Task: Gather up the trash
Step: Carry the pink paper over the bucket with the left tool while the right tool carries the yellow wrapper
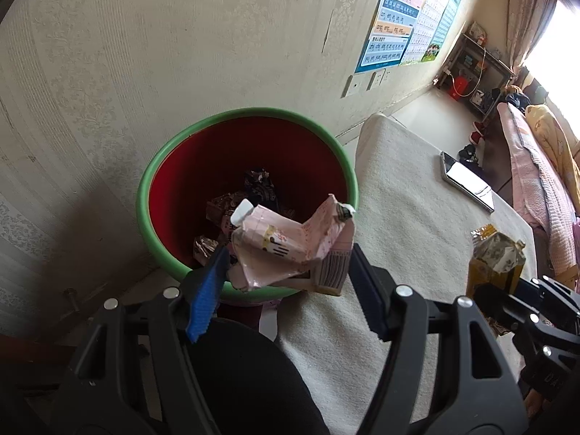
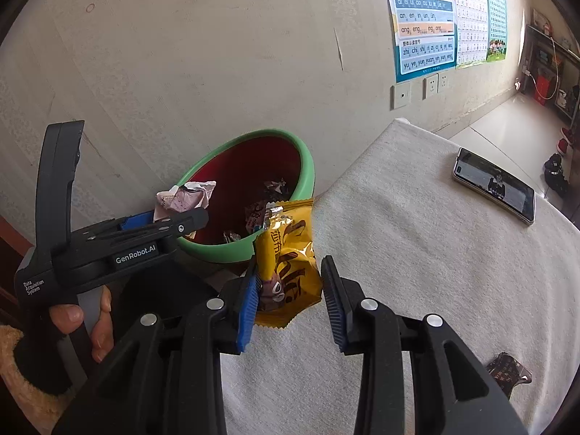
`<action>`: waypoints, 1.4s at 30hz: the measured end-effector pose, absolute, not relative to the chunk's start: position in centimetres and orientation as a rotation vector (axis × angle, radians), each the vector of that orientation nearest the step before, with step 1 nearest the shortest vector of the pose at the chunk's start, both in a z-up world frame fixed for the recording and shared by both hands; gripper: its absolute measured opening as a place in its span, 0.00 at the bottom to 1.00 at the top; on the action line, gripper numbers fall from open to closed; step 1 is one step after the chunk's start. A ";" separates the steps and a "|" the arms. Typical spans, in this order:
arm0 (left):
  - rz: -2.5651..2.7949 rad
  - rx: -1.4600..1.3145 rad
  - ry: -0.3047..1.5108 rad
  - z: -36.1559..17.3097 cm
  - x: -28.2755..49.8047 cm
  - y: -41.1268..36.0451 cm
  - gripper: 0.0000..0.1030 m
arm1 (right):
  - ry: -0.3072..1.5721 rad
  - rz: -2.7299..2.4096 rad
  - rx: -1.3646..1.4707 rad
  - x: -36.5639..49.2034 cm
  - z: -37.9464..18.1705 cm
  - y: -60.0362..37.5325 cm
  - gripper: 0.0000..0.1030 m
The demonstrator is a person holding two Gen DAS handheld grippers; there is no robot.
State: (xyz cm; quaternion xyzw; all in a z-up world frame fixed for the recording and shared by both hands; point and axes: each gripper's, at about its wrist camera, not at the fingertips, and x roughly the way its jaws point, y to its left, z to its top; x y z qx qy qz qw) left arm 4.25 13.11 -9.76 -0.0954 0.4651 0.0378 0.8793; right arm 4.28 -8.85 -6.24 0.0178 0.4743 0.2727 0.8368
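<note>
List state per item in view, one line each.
Left claw: holding the pink wrapper over the bin.
Right claw: jaws wide, yellow wrapper between them, grip unclear.
Bin: upright, wrappers inside.
Phone: flat on table, screen lit.
Dark wrapper: lying on table.

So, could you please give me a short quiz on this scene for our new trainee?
1. True or false: the bin is empty.
2. What does the right gripper hold? A) a spoon B) the yellow wrapper C) a bottle
3. Fill in: the left gripper holds the pink carton over the ___.
Key: 1 false, wrappers lie inside; 2 B; 3 bin.
</note>
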 end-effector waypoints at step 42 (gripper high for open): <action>0.127 -0.214 0.948 -9.4 4.9 15.8 0.62 | 0.970 0.644 -0.036 6.3 -5.2 -5.3 0.33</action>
